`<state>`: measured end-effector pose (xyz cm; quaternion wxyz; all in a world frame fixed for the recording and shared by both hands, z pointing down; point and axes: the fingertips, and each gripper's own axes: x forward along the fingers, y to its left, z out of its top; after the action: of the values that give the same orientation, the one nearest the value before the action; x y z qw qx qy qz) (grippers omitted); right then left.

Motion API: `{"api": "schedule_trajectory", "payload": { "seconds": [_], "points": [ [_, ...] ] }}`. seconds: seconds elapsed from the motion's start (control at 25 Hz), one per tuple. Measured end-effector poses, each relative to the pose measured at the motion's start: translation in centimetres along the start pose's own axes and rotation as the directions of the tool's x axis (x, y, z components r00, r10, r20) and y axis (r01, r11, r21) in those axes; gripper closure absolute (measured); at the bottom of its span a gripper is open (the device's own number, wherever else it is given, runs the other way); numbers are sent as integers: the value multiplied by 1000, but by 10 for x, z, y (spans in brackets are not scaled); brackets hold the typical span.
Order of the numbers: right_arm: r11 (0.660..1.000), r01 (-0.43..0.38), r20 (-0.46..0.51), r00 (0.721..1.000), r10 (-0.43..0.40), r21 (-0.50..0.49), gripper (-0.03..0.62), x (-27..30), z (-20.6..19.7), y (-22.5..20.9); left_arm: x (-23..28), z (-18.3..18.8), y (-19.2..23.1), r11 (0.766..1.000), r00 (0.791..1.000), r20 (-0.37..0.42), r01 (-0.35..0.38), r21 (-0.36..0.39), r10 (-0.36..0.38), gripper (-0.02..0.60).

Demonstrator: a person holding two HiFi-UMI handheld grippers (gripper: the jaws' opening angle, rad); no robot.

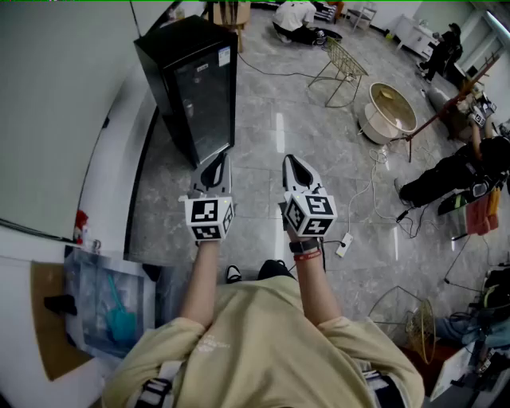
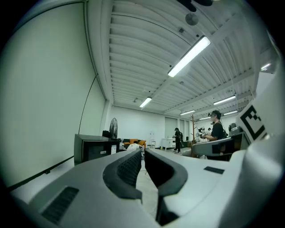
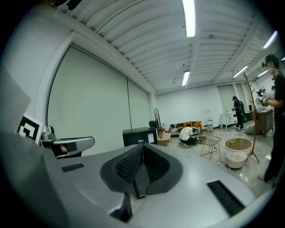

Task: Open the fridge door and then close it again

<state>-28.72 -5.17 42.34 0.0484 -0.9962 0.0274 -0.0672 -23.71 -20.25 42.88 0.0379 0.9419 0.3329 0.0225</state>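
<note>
A small black fridge [image 1: 191, 88] with a dark glass door stands against the white wall at the upper left, its door closed. It also shows far off in the left gripper view as the fridge [image 2: 93, 149] and in the right gripper view as the fridge [image 3: 139, 136]. My left gripper [image 1: 214, 165] is held out level, short of the fridge's near corner, its jaws together with nothing between them [image 2: 142, 153]. My right gripper [image 1: 296, 166] hangs beside it to the right, shut and empty [image 3: 142, 148]. Neither touches the fridge.
A wire chair [image 1: 344, 68] and a round tub-like table [image 1: 390, 107] stand on the grey tiled floor ahead to the right. A power strip [image 1: 344, 243] and cables lie at the right. One person crouches at the back [image 1: 296, 17], another sits at the right [image 1: 454, 171].
</note>
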Motion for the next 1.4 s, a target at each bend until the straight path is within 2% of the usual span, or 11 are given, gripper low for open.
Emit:
{"api": "schedule_trajectory", "payload": {
  "seconds": [0.16, 0.32, 0.44, 0.64, 0.88, 1.04, 1.2, 1.4],
  "points": [
    [1000, -17, -8, 1000, 17, 21, 568, 0, -5, -4, 3, -6, -11, 1000, 1000, -26, -1, 10, 2, 541],
    [1000, -17, 11, 1000, 17, 11, 568, 8, 5, -26, 26, -3, -28, 1000, 1000, -18, 5, 20, -5, 541],
    [999, -34, 16, 999, 33, 24, 568, 20, 7, -43, 43, -3, -31, 999, 999, -27, -25, 31, 26, 541],
    [994, -68, 23, 998, 66, 86, 569, 43, 7, -97, 83, -10, -54, 997, 997, -28, -72, 29, 72, 541],
    [983, -175, 40, 984, 173, 62, 571, 71, 17, -145, 138, -13, -75, 990, 990, -25, -139, 20, 139, 541],
    [978, -204, 12, 979, 203, 46, 571, 84, 15, -167, 153, -17, -82, 982, 982, -32, -185, 29, 186, 541],
    [975, -218, -6, 976, 219, 51, 571, 99, 12, -177, 164, -27, -81, 977, 974, -64, -214, 23, 215, 541],
    [961, -275, -33, 961, 276, 40, 571, 132, 5, -164, 171, -31, -59, 965, 962, -66, -263, 13, 264, 541]
  ]
}}
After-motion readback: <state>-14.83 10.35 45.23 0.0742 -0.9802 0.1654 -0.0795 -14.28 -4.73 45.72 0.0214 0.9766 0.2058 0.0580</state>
